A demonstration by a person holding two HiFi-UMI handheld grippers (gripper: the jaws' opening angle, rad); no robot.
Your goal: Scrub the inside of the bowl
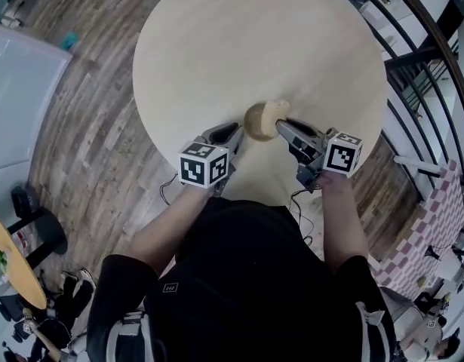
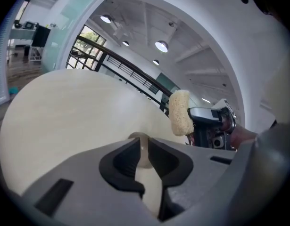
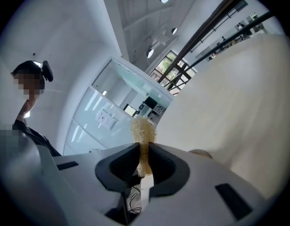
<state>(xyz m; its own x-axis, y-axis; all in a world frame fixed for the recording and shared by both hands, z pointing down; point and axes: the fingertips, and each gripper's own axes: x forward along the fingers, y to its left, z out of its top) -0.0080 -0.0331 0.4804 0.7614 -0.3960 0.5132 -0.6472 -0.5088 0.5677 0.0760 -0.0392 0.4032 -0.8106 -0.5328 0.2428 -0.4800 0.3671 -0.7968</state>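
Plainly holds the bowl (image 1: 256,124) by its left rim in the left gripper (image 1: 235,132), with jaws drawn narrow on the thin wall, over the near part of the round table (image 1: 216,36). Pinches the yellow sponge (image 1: 280,110) in the right gripper (image 1: 283,125), with jaws closed on its lower part and the free end poking out. Puts the sponge just right of the bowl, at its rim, so probably calls for a short leftward push into the hollow from the right gripper while bracing with the left.
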